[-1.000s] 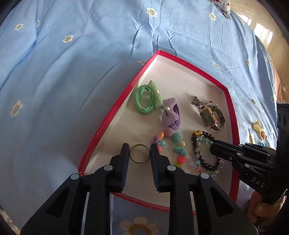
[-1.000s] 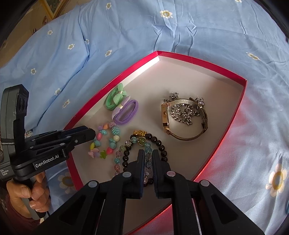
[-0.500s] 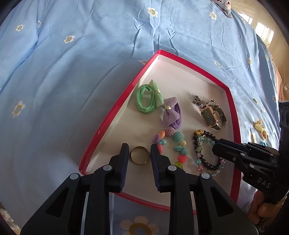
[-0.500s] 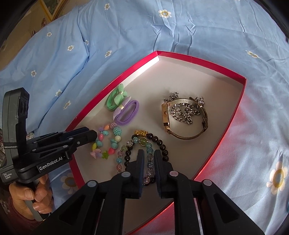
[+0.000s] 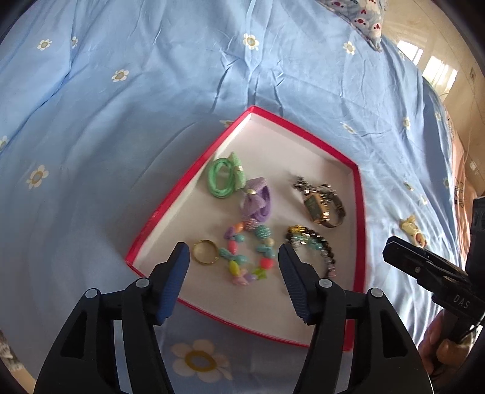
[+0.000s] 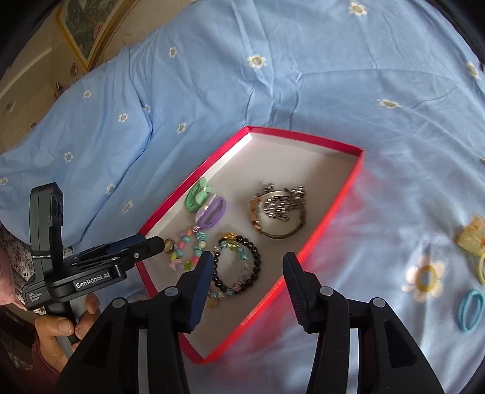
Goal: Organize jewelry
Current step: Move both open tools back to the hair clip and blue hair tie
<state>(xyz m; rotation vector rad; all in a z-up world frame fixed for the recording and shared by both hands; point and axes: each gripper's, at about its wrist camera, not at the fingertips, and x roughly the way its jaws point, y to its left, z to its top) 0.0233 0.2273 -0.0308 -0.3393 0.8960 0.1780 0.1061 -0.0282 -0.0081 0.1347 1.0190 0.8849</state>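
Note:
A red-rimmed box (image 5: 163, 206) (image 6: 336, 212) on the blue bedsheet holds a gold ring (image 5: 205, 251), a colourful bead bracelet (image 5: 247, 257) (image 6: 189, 248), a dark bead bracelet (image 5: 315, 245) (image 6: 236, 263), a watch (image 5: 322, 206) (image 6: 277, 212), and green (image 5: 222, 178) and purple (image 5: 257, 203) hair ties. My left gripper (image 5: 233, 257) is open and empty above the box's near end, with the ring near its left finger. My right gripper (image 6: 247, 268) is open and empty above the dark bracelet.
Outside the box on the sheet lie a yellow clip (image 6: 471, 239) (image 5: 412, 232), a yellow hair tie (image 6: 482, 269) and a blue hair tie (image 6: 469, 309) at the right. A pillow (image 5: 360, 15) lies at the far end of the bed.
Both grippers have opened wide and pulled back and up from the box. The gold ring lies released in the box; the dark bead bracelet lies released as well.

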